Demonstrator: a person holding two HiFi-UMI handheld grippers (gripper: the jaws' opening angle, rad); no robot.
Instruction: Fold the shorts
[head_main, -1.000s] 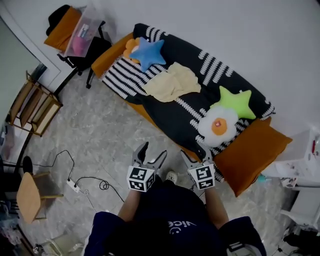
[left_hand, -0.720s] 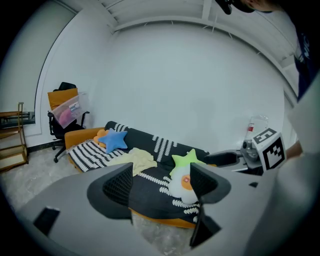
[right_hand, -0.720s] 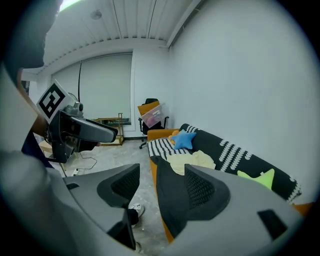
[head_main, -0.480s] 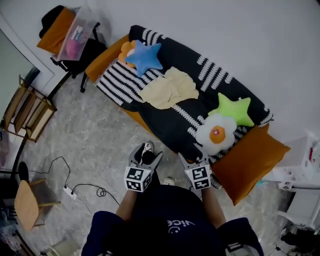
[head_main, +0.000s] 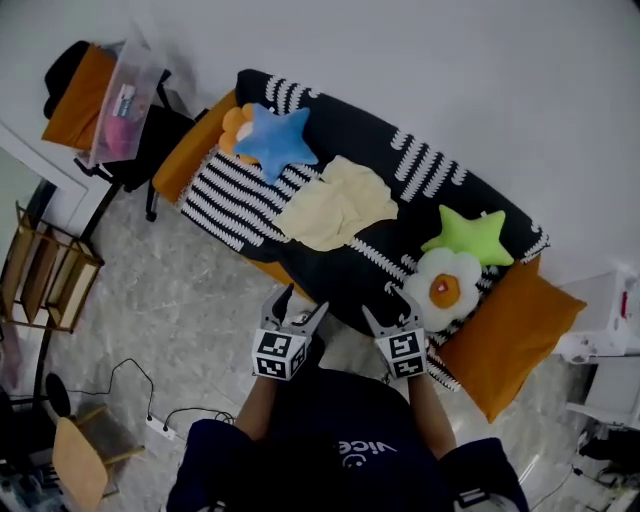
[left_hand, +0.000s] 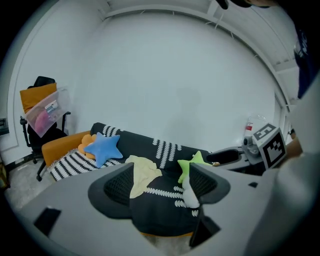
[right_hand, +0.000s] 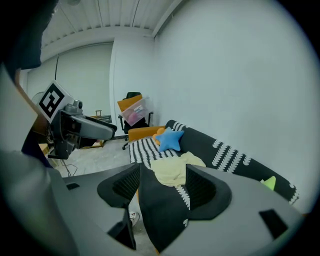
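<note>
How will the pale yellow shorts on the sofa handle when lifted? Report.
The crumpled pale yellow fabric shorts lie in soft folds, so probably floppy, sagging from any pinch. They look thin, so likely light. Pushed, they would likely bunch, not roll.

Shorts (head_main: 335, 205) on sofa (head_main: 345, 125), between star cushions (head_main: 277, 137)

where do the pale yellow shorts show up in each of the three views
Head view: the shorts lie upper centre, on the sofa.
Left gripper view: the shorts are low and just left of centre.
Right gripper view: the shorts are centre, a little below the middle.
Shared landmark: the blue star cushion, close beside the shorts in every view.
</note>
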